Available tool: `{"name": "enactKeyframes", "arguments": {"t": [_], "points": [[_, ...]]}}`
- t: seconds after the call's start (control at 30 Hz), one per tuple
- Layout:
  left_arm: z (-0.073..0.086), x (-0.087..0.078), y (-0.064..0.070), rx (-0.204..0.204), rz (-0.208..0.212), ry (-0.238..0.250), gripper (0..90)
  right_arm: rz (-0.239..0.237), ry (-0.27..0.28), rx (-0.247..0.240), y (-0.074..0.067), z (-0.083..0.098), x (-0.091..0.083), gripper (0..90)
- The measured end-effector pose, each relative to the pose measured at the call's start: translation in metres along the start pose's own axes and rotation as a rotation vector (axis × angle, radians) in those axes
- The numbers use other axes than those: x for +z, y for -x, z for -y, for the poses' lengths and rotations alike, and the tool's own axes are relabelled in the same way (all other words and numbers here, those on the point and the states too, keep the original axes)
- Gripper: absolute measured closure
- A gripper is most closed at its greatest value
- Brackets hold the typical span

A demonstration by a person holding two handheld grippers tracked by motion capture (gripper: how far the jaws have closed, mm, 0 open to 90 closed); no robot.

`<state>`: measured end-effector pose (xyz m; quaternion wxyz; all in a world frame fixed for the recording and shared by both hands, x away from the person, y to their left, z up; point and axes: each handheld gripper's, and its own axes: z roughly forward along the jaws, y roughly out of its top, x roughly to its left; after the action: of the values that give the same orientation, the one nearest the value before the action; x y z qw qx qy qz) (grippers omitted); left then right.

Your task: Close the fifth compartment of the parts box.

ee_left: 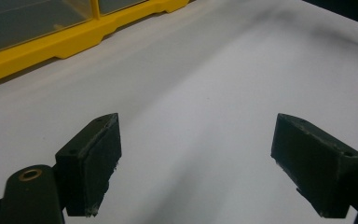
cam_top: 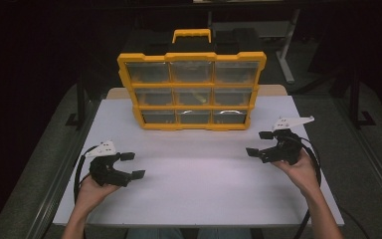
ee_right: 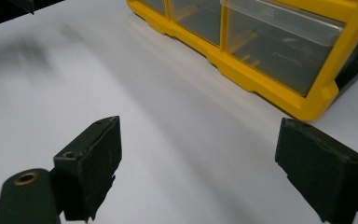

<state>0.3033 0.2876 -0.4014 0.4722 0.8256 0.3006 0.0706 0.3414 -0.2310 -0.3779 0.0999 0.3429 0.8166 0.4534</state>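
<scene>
Forearms enter from the bottom edge of the high view, each hand gripping a black two-jaw tool. Left gripper [cam_top: 132,165] sits low over the near-left part of the white rectangular tabletop [cam_top: 194,174], jaws spread apart, nothing between them. Right gripper [cam_top: 259,143] is held over the near-right part, a little farther from the front edge, jaws likewise wide apart and empty. Both point inward, toward the table's middle.

Yellow plastic organiser case with clear drawers [cam_top: 192,89] stands upright at the far middle of the table, three rows of three compartments facing the person, yellow carry handle on top. Its base rests on the white surface; the far table edge lies just behind it. Contents of the drawers too dim to tell.

Open room: a broad bare stretch of white surface lies between the two grippers and between them and the case. Bare strips also run to either side of the case toward the left and right table edges.

Left gripper view: spread pads [ee_left: 91,170] over bare white, case's yellow bottom edge [ee_left: 51,44] at upper left, well apart from the jaws. Right gripper view: case's corner [ee_right: 279,60] at upper right, nearer than on the other side but not touching.
</scene>
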Motion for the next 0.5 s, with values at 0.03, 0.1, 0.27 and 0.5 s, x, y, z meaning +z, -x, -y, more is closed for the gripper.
{"name": "enactKeyframes", "arguments": {"t": [0.03, 0.1, 0.27, 0.5], "points": [[0.000, 0.000, 0.000, -0.004, -0.001, 0.002, 16.1, 0.003, 0.003, 0.006, 0.000, 0.002, -0.001, 13.6], [0.001, 0.002, 0.000, -0.010, -0.002, -0.002, 16.1, 0.006, 0.008, 0.011, 0.001, 0.006, -0.003, 13.6], [0.003, 0.003, -0.001, -0.006, -0.008, -0.006, 16.1, 0.022, -0.001, 0.033, 0.003, 0.017, -0.007, 13.6], [0.005, 0.006, 0.000, -0.012, -0.010, -0.009, 16.3, 0.035, 0.003, 0.038, 0.005, 0.032, -0.009, 13.6]]}}
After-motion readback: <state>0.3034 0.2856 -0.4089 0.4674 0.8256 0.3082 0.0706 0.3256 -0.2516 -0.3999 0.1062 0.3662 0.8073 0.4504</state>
